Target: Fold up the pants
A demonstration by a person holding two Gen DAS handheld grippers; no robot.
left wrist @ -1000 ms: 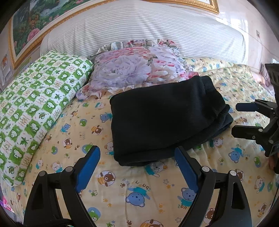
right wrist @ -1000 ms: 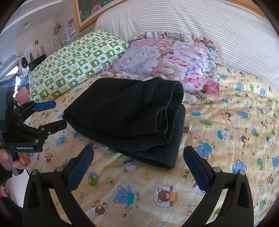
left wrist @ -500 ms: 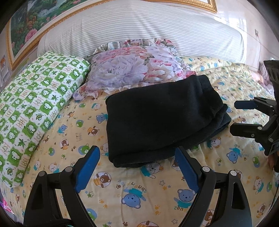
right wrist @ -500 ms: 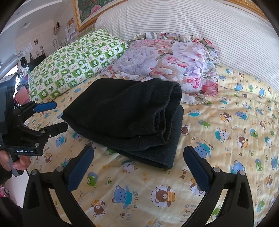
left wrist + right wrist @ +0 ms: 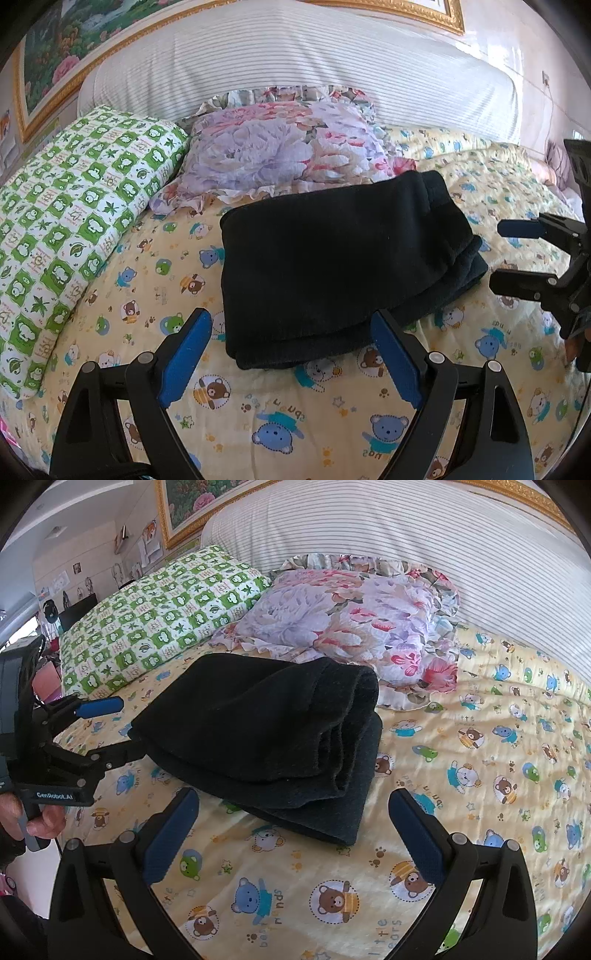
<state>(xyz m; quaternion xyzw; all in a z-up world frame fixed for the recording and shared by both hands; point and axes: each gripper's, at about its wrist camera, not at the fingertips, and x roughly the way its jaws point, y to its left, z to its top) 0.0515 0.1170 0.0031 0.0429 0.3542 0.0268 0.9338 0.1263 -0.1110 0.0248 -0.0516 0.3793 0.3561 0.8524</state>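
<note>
Left gripper (image 5: 291, 354) hangs wide and empty just off the near edge of the folded pants (image 5: 340, 266) — right gripper (image 5: 291, 832) same, wide, at the layered right end.

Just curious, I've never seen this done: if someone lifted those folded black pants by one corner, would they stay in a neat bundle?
Probably not. The pants look like soft, thick fleece, stacked in loose layers with rounded edges, so they would likely droop and unfold. They seem light for their bulk. Pushed, they would probably slide and bunch on the sheet rather than roll.

"GenRobot.AI" printed in white on the left hand-held gripper (image 5: 99, 731); "little bears" printed repeatedly on the bedsheet (image 5: 388, 928).
</note>
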